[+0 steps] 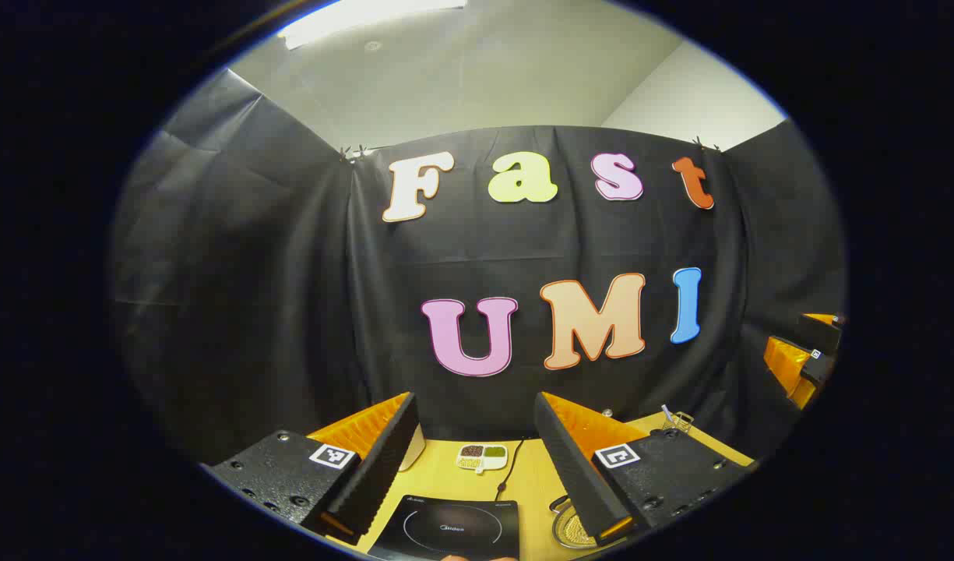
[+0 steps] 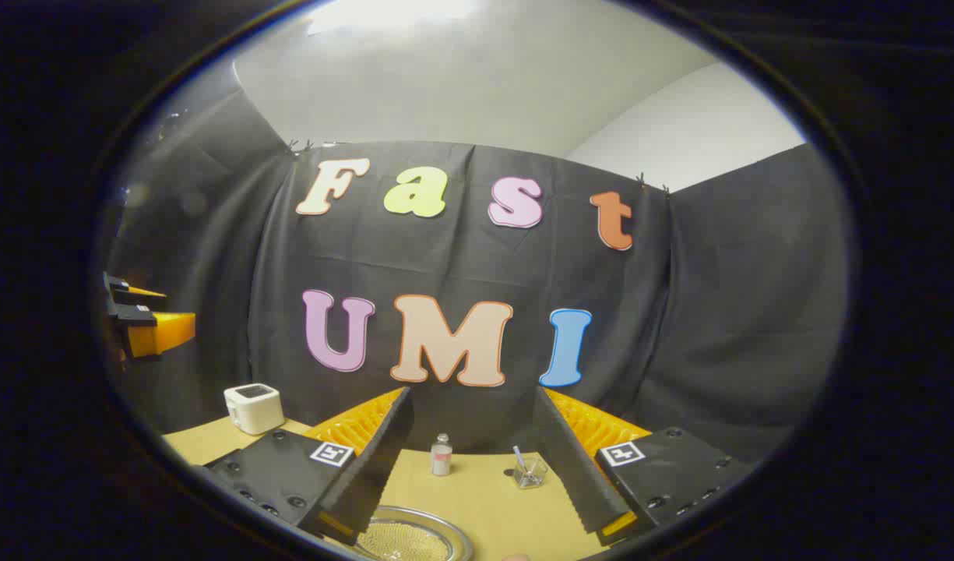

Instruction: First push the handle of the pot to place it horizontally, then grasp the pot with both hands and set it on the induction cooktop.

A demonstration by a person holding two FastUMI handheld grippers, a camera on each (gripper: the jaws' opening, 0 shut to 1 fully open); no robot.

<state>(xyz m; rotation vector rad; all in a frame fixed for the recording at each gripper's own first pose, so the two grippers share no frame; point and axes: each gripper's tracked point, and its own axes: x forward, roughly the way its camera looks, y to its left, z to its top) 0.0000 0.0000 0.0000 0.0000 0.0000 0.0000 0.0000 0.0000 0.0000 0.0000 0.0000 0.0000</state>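
Observation:
The black induction cooktop (image 1: 453,528) lies on the wooden table, low in the left gripper view between my fingers. To its right, part of the metal pot (image 1: 574,531) shows under my right-hand finger. My left gripper (image 1: 475,401) is open, held above the table and holding nothing. The right gripper view has the pot's round rim and mesh-like inside (image 2: 410,539) at the bottom edge, below my left-hand finger. My right gripper (image 2: 473,393) is open too, above the table. Each gripper appears far off in the other's view: right gripper (image 1: 804,354), left gripper (image 2: 146,319).
Behind the cooktop sit a small white dish of beans (image 1: 482,457) and the cooktop's cord (image 1: 508,475). Toward the back of the table stand a white box (image 2: 252,407), a little bottle (image 2: 441,455) and a clear cup with a spoon (image 2: 529,471). Black cloth walls the booth.

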